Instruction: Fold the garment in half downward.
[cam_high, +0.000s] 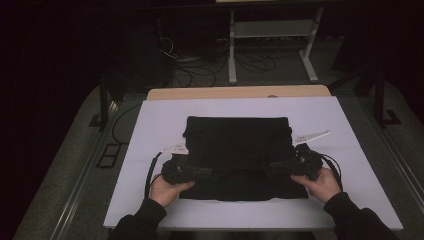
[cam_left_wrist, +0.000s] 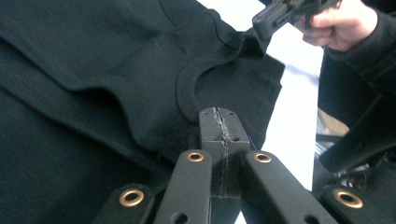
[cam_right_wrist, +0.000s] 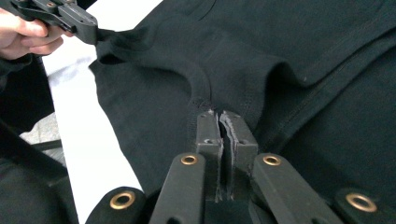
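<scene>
A black T-shirt (cam_high: 235, 140) lies folded on a white board (cam_high: 150, 125). Its near part is lifted between the two grippers. My left gripper (cam_high: 204, 173) is shut on the shirt's fabric at the near left, and in the left gripper view (cam_left_wrist: 219, 114) the jaws pinch cloth just beside the collar band (cam_left_wrist: 187, 88). My right gripper (cam_high: 272, 167) is shut on the fabric at the near right, its closed jaws (cam_right_wrist: 223, 116) biting the cloth below the collar seam (cam_right_wrist: 201, 79). Each gripper view shows the other gripper farther off, holding a shirt corner: the right gripper (cam_left_wrist: 275, 14) and the left gripper (cam_right_wrist: 74, 21).
The white board rests on a wooden table (cam_high: 210, 92). Bare board lies to the left, right and front of the shirt. A white metal stand (cam_high: 272, 30) and cables (cam_high: 195, 75) are on the dark floor beyond the table.
</scene>
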